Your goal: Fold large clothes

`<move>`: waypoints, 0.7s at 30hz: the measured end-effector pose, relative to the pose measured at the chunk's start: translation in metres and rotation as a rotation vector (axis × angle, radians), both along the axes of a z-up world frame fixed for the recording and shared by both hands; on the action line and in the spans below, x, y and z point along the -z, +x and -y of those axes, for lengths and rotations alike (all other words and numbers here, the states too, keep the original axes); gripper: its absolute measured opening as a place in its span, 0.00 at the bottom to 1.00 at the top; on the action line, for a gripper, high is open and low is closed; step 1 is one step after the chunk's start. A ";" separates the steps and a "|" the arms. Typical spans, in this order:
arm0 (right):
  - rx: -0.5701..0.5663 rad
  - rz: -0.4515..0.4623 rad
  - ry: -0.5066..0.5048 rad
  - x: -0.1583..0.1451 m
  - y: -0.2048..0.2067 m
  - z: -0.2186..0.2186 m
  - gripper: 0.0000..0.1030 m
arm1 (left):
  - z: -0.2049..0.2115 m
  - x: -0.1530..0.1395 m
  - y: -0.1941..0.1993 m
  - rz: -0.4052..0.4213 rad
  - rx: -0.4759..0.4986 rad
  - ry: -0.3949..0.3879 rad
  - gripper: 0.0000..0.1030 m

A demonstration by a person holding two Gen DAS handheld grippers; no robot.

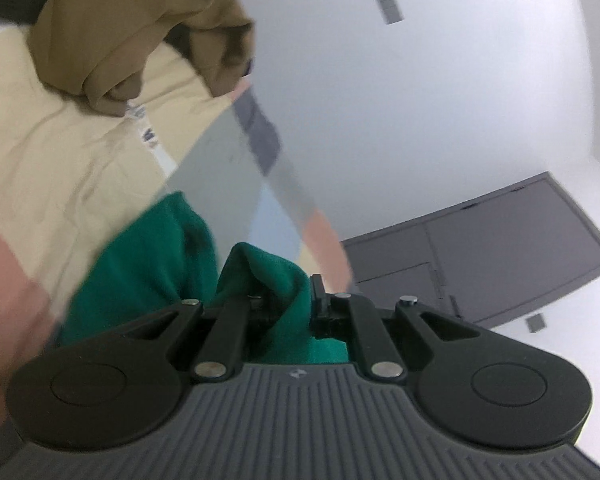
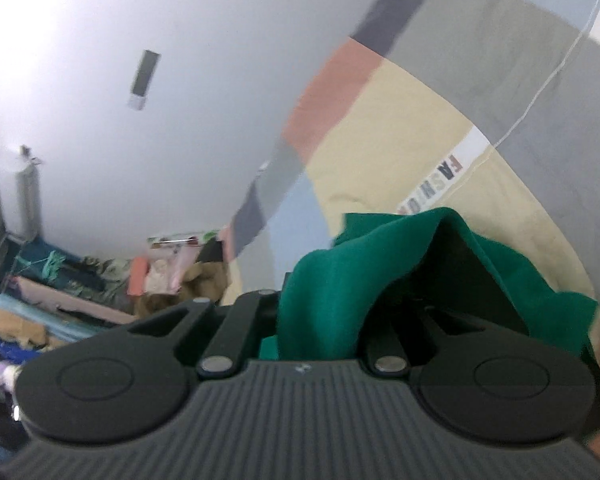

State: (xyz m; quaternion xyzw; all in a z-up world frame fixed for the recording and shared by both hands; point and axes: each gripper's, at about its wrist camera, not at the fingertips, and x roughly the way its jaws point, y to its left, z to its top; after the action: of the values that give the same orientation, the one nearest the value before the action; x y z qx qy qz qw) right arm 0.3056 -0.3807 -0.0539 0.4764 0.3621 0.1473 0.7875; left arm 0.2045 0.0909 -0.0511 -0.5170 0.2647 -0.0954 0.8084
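Both tongs are seen nearly closed, each pinching a bunch of the same green garment.

From the left wrist view, the left gripper is shown with its jaws drawn almost together, and the green garment is bunched between and over them, so that the fingertips are largely hidden by cloth. The rest of the green cloth trails away from the gripper onto the patchwork bedspread, which serves as the folding surface. Beyond the green garment, at the far side of the bedspread, a brown garment is heaped; whether it awaits folding cannot be told. A strip with printed letters is seen on the bedspread just below the brown heap. A grey door is visible in the white wall beside the bedspread. The picture is smeared.

From the right wrist view, the right gripper is likewise seen closed to a narrow gap, with the green garment draped up over it like a tent, the pinch itself being hidden beneath the fold. The bedspread is seen directly behind the green cloth, and a cluttered pile of clothes lies well away from it, low against the wall.

A grip at two points is judged to be meant for carrying one edge of the garment across the bedspread, so that it can be laid flat or folded over itself.
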 end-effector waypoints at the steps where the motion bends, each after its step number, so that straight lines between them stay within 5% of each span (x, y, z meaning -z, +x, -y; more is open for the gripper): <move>1: -0.006 -0.010 -0.008 0.010 0.008 -0.001 0.13 | -0.002 0.009 0.012 -0.014 0.004 0.015 0.11; 10: -0.045 -0.038 0.043 0.071 0.057 -0.001 0.13 | -0.008 0.077 0.071 -0.089 0.025 0.064 0.12; 17: -0.044 -0.038 0.091 0.083 0.062 0.001 0.13 | -0.002 0.074 0.069 -0.069 0.024 0.106 0.15; 18: -0.043 -0.033 0.087 0.081 0.060 0.001 0.13 | -0.001 0.072 0.066 -0.066 0.024 0.106 0.19; 21: -0.037 -0.010 0.065 0.067 0.048 -0.001 0.18 | 0.002 0.058 0.054 -0.054 0.027 0.112 0.66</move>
State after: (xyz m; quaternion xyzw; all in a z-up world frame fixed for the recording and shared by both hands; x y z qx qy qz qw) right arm 0.3536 -0.3799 -0.1211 0.4955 0.3698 0.1711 0.7671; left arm 0.2588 0.0886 -0.1094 -0.4696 0.2983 -0.0773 0.8274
